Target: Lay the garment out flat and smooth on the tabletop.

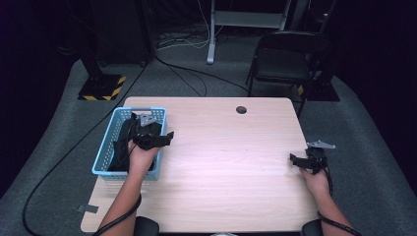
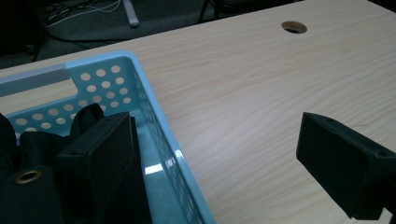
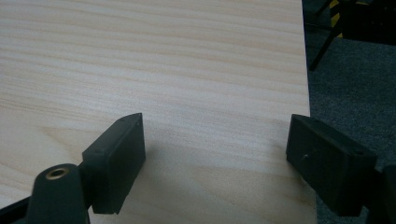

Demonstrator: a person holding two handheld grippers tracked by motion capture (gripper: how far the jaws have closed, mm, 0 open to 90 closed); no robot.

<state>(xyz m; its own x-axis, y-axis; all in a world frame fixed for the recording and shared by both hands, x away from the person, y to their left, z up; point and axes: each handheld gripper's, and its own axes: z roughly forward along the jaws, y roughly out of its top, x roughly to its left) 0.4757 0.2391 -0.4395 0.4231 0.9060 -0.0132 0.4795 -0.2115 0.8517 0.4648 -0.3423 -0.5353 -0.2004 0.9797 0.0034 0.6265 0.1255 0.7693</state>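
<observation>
Blue basket [image 1: 105,160]: one; grippers: two, left gripper [image 1: 164,138], right gripper [image 1: 294,160].

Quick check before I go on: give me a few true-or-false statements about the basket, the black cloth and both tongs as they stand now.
1. The left tongs stand open at the blue basket. True.
2. The black cloth lies on the bare table. False: it lies inside the basket.
3. The right tongs are shut on something. False: they are open with nothing between them, near the table's right edge.
4. The basket sits at the table's left side. True.
5. The left tongs grip the basket wall. False: in the left gripper view one jaw is inside the basket and one over the table, neither pressing the wall.
</observation>
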